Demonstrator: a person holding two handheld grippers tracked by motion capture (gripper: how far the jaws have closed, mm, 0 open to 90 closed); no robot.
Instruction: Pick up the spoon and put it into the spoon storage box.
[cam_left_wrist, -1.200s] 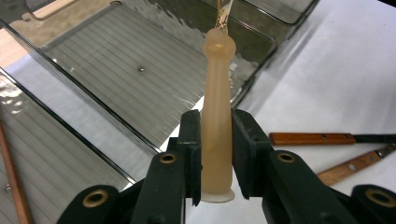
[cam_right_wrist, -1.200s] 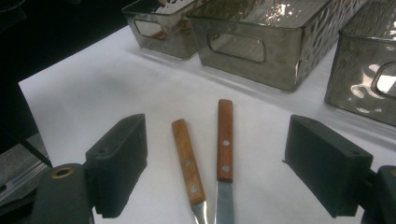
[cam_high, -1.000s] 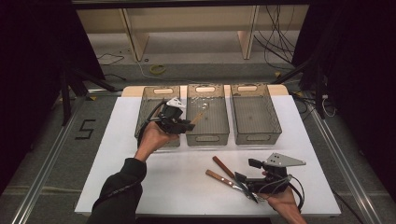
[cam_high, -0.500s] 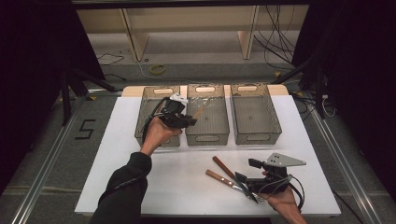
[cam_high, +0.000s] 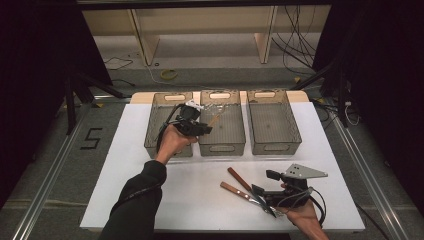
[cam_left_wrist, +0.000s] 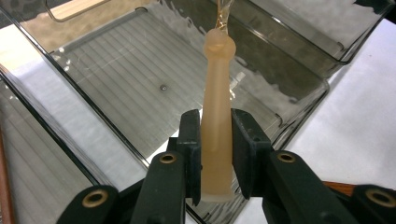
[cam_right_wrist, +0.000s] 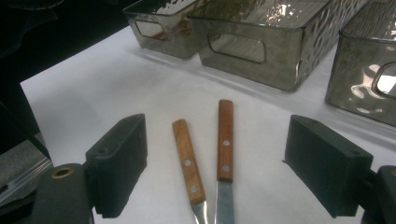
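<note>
My left gripper (cam_high: 200, 126) is shut on the pale peach plastic handle of a utensil (cam_high: 216, 119). It holds the utensil over the near left part of the middle grey bin (cam_high: 223, 148). In the left gripper view the handle (cam_left_wrist: 217, 70) stands upright between the black pads of the left gripper (cam_left_wrist: 215, 128), and its far end is cut off at the top edge. Two wooden-handled knives (cam_high: 239, 180) lie side by side on the white table near the front. My right gripper (cam_high: 262, 194) rests at their blade ends. Its jaws stand wide open on either side of the knives (cam_right_wrist: 224, 140), touching neither.
Three clear grey bins stand in a row at the back: the left bin (cam_high: 150, 137), the middle one and the right bin (cam_high: 275, 148). Something reddish-brown (cam_right_wrist: 164, 28) shows through the left bin's wall. The white table top (cam_high: 200, 200) ends close in front of the right hand.
My left gripper has shifted a little to the right and lower over the middle bin, still carrying the utensil. The right gripper and the knives have stayed put.
</note>
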